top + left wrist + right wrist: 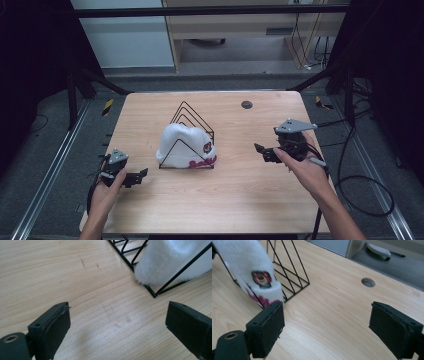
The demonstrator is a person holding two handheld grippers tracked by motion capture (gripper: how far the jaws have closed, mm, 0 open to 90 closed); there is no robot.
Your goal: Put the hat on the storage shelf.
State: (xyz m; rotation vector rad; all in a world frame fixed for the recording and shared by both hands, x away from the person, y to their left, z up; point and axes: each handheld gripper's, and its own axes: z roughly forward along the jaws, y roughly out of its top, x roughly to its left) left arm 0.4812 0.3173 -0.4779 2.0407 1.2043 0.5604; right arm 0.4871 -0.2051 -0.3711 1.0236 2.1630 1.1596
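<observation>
High view showed the white beanie [186,146] lodged in the black wire rack [192,120] at mid-desk [240,200]. Left tongs [141,174] and right tongs [260,149] were held apart, empty (flanking it). The cuff would best be pinched from both sides and lifted clear of the wires.

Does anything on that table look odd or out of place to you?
Yes: a white fluffy hat is stuffed into a black wire rack, the kind meant for files. It bulges out between the wires. Both tongs, left and right, are open and apart from it.
</observation>
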